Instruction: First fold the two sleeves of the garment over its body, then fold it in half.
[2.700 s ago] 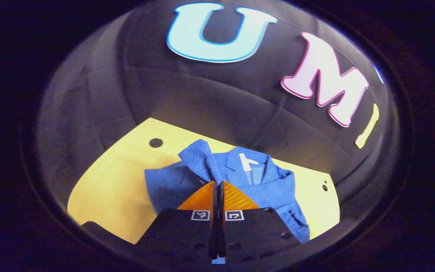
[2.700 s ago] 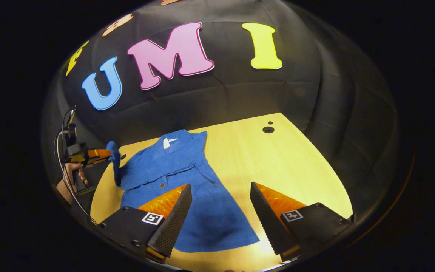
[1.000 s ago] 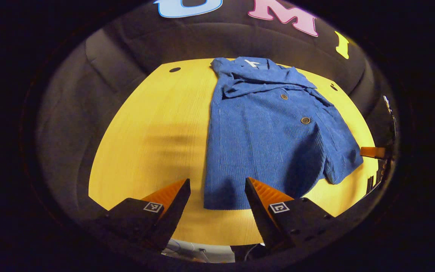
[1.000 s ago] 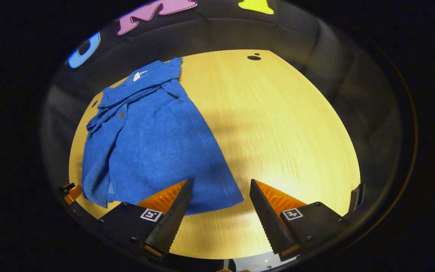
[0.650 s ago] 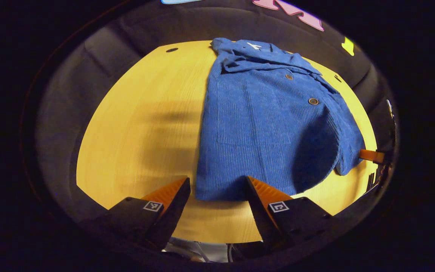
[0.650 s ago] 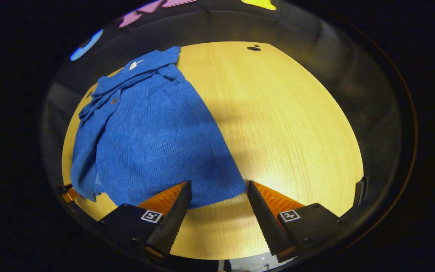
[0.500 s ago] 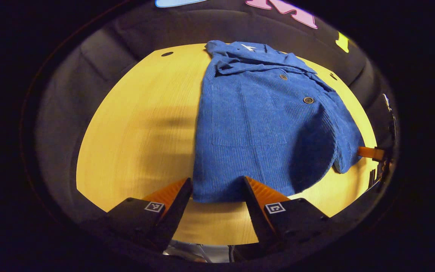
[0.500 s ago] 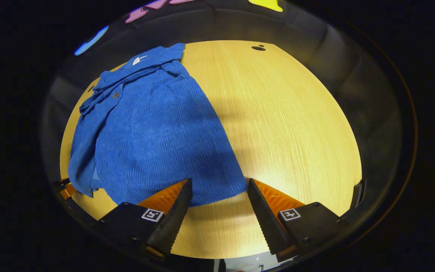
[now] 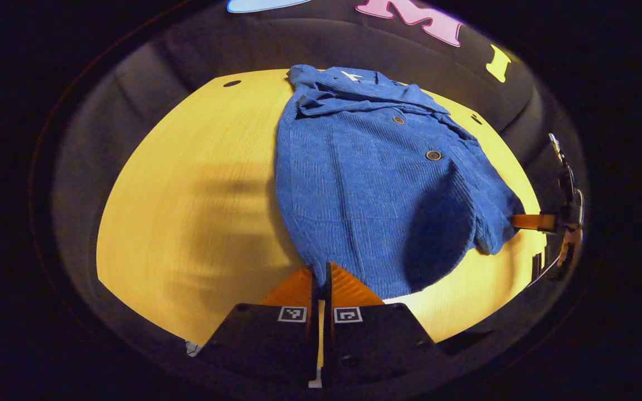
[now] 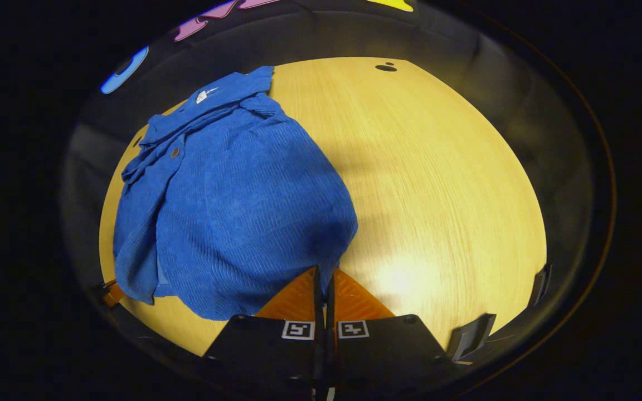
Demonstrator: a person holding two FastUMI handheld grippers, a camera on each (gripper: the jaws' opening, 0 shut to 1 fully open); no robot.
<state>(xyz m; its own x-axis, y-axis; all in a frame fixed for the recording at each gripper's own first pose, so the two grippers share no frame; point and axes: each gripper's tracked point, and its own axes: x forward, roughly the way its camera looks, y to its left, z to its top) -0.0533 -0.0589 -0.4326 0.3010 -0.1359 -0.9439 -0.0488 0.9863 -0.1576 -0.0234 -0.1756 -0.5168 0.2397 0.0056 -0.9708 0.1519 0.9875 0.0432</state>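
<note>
Both tongs [image 9: 320, 271] [image 10: 325, 275] clamped on garment [image 9: 377, 184] hem.

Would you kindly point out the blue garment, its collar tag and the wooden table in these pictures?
blue garment [image 9: 365, 189]: left gripper view, on the front panel.
collar tag [image 10: 203, 96]: right gripper view, on the white patch inside the neck.
wooden table [image 10: 438, 178]: right gripper view, on bare top beside the garment.
</note>
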